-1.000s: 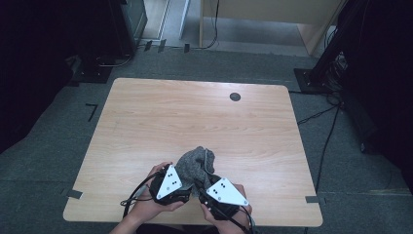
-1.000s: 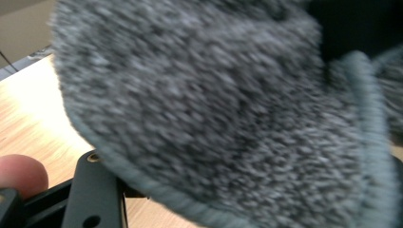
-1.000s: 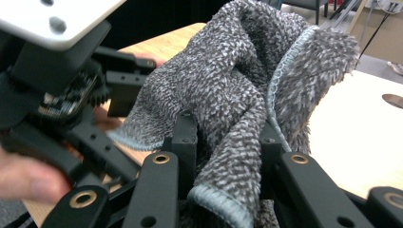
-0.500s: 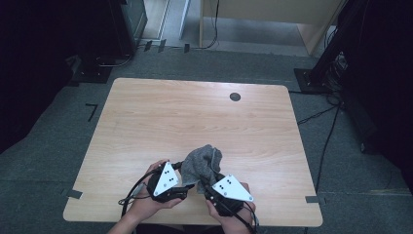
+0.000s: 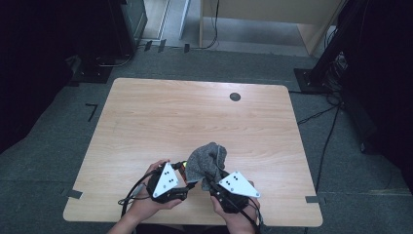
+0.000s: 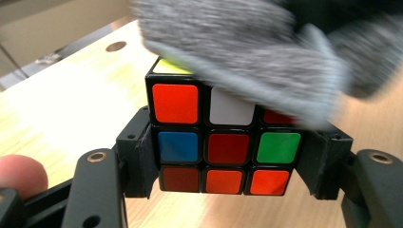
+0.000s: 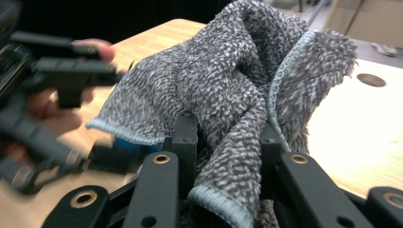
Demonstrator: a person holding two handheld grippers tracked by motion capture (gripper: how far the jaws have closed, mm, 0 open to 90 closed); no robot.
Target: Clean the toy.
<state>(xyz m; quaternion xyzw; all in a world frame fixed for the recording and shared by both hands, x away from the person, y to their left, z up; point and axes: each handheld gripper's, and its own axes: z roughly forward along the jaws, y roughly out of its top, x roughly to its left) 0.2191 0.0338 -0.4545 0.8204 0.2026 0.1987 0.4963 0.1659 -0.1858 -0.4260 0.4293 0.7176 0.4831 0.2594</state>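
In the left gripper view the grey cloth [image 6: 247,52] was blurred and lay over the top of the puzzle cube [image 6: 227,148], hiding most of its upper face and part of the top row of coloured squares; the picture's upper edge cut the cloth off. A fingertip [image 6: 21,175] showed only partly at the left edge. In the right gripper view the left hand-held gripper [image 7: 62,76] and the hand behind it were smeared, so its jaws could not be made out there, and the cloth covered the cube. In the high view the cloth hid the cube except for a small bright sliver, the bottom edge cut off both forearms, and the dark mark [image 5: 235,96] on the counter [image 5: 160,117] was too small to identify.
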